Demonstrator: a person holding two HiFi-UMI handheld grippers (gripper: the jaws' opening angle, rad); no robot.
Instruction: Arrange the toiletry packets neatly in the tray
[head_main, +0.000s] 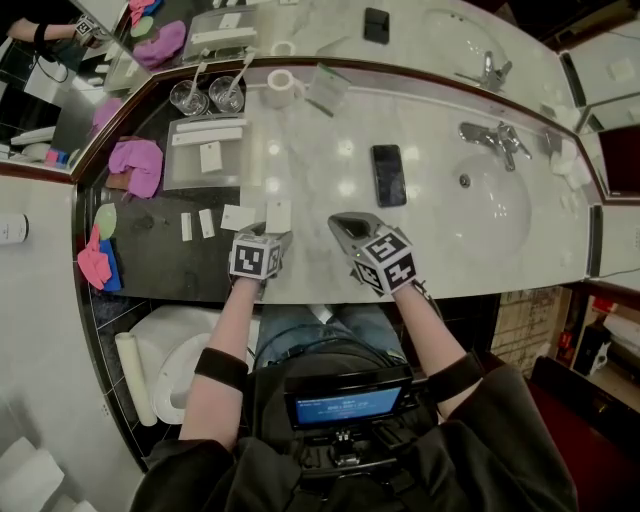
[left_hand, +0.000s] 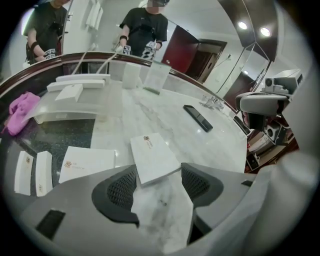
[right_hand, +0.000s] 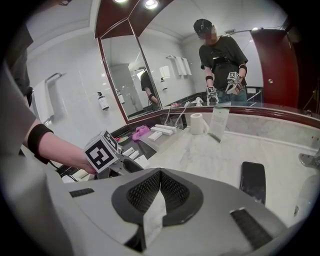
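**Four packets loose, one framed for the pinch**

Four toiletry packets lie flat at the near left of the counter. Farthest left is a narrow pair (head_main: 186, 226), then a second square one (left_hand: 82, 164). To its right is the square packet (left_hand: 152, 157) now under the left gripper (left_hand: 157, 172). That gripper's fingers stand wide, with the packet's near edge between the pads but not pressed by either. The right gripper (right_hand: 160, 172) hovers just to the right, its fingers closed together on nothing.

The tray (head_main: 185, 165) sits farther back on the left and already holds a few packets.

The packet looks thin and lies skewed to the jaws, so closing now would likely catch a corner and spin it. It would be better to roll the wrist until the pads face two parallel edges. Then lower the tips to the marble (the flat card gives little to bite on) and close slowly. Lift it level, so that it can be set down parallel to the packets already in the tray.
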